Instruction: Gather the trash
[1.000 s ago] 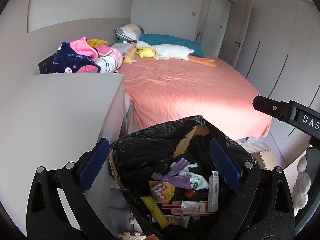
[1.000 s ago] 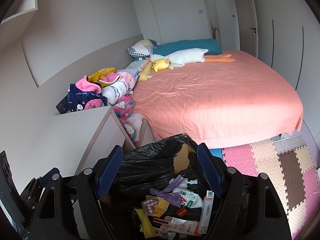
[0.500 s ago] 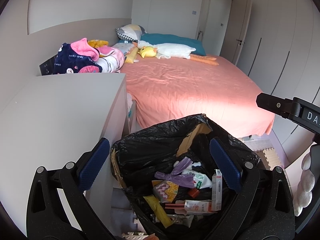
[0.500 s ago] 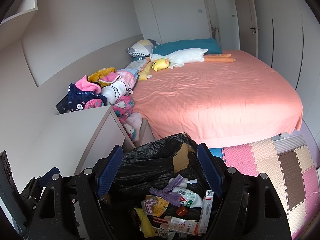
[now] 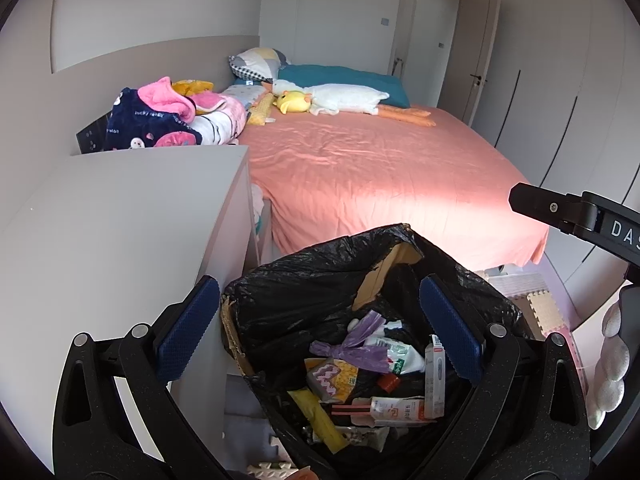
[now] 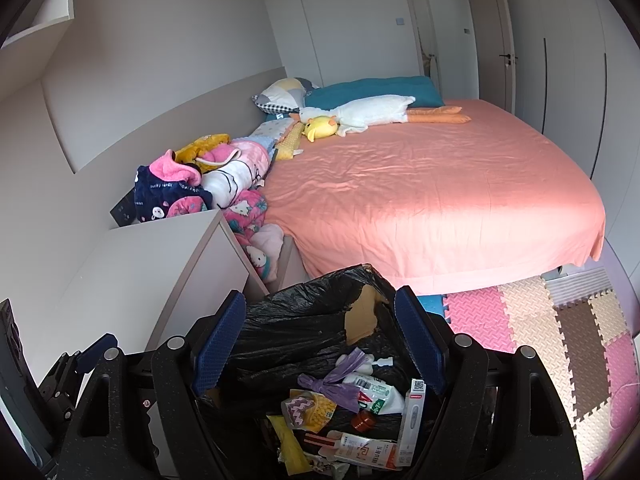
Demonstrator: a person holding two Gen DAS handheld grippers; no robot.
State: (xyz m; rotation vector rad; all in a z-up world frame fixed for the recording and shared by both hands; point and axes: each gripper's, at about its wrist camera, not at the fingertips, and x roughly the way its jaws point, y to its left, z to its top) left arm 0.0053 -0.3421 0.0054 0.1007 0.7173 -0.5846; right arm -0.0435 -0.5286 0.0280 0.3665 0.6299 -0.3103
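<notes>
A cardboard box lined with a black bin bag [image 5: 304,288] [image 6: 296,332] stands on the floor below both grippers. Inside lie a knotted purple bag [image 5: 356,348] [image 6: 332,384], a yellow snack packet [image 5: 332,376] [image 6: 308,408], a white carton [image 5: 434,380] [image 6: 412,420] and other wrappers. My left gripper [image 5: 320,332] hangs open above the bag with nothing between its blue pads. My right gripper [image 6: 320,336] is open above the same bag, also empty. Part of the right gripper's body shows at the right edge of the left wrist view.
A white cabinet [image 5: 112,232] [image 6: 152,268] stands left of the bag. Behind lies a bed with a pink sheet [image 5: 380,176] [image 6: 432,200], soft toys and a heap of clothes [image 5: 168,120] [image 6: 192,188]. Foam floor tiles [image 6: 540,328] cover the floor at right.
</notes>
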